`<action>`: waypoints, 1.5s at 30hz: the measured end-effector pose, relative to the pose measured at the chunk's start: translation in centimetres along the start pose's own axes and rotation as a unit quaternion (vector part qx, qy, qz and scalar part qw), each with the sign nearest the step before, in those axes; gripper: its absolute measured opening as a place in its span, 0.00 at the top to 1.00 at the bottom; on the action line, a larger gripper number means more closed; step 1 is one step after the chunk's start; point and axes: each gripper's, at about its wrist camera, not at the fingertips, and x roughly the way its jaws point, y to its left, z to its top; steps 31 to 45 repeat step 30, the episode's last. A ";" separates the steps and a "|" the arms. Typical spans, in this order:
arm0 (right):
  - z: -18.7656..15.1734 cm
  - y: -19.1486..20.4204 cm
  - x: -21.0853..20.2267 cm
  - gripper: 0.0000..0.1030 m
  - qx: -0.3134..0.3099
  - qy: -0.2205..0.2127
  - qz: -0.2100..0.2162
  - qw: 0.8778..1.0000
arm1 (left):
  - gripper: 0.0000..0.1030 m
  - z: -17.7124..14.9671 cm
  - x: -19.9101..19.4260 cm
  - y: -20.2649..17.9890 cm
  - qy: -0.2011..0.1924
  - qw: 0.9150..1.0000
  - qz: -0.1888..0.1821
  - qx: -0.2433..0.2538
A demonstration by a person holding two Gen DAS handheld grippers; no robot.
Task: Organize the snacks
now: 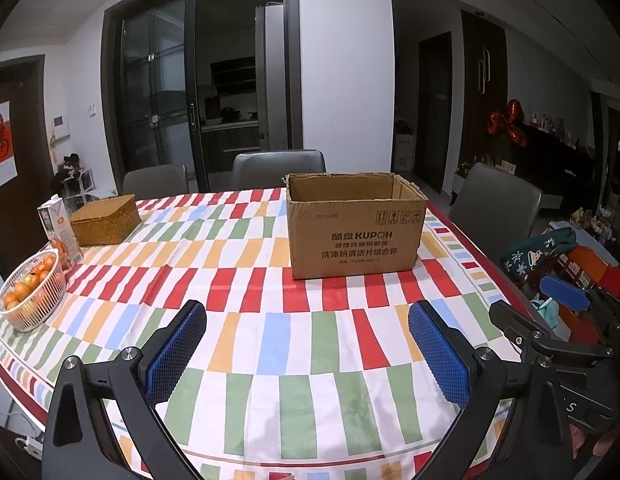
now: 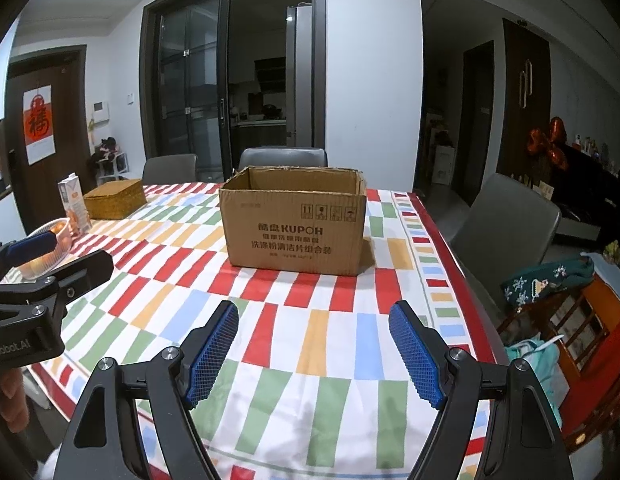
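Two grippers, left gripper (image 1: 306,344) and right gripper (image 2: 312,344), hover with fingers apart, holding nothing; cardboard box (image 1: 356,226) stands near the table's (image 1: 246,320) far right edge; a careless drop could shove it off; no snacks visible.

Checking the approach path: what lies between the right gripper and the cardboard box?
Only bare striped tablecloth between the open right gripper and the cardboard box, per the right wrist view.

**Cardboard, Cloth and Wicker**

The matt corrugated cardboard box (image 1: 356,226) sits on a smooth, faintly creased printed tablecloth (image 1: 246,280). Left of the box: a rough woven wicker box (image 1: 105,219), a glossy paper carton (image 1: 60,229), a white plastic mesh basket (image 1: 32,300).
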 end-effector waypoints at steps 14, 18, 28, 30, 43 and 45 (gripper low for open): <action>-0.2 0.1 0.1 0.24 0.002 0.001 0.000 1.000 | 0.00 0.1 -0.5 0.0 -0.006 1.000 -0.002 -0.003; -0.2 0.1 0.1 0.24 0.003 0.000 0.001 1.000 | 0.00 0.1 -0.6 0.0 -0.007 1.000 -0.001 -0.002; -0.4 0.1 0.1 0.24 0.003 0.001 0.000 1.000 | 0.00 0.0 -0.8 -0.1 -0.008 1.000 -0.002 -0.004; -0.4 0.1 0.0 0.24 0.003 0.001 -0.001 1.000 | 0.00 0.0 -0.8 -0.1 -0.008 1.000 -0.002 -0.004; -0.4 0.1 0.0 0.24 0.003 0.001 -0.001 1.000 | 0.00 0.0 -0.8 -0.1 -0.008 1.000 -0.002 -0.004; -0.4 0.1 0.0 0.24 0.003 0.001 -0.001 1.000 | 0.00 0.0 -0.8 -0.1 -0.008 1.000 -0.002 -0.004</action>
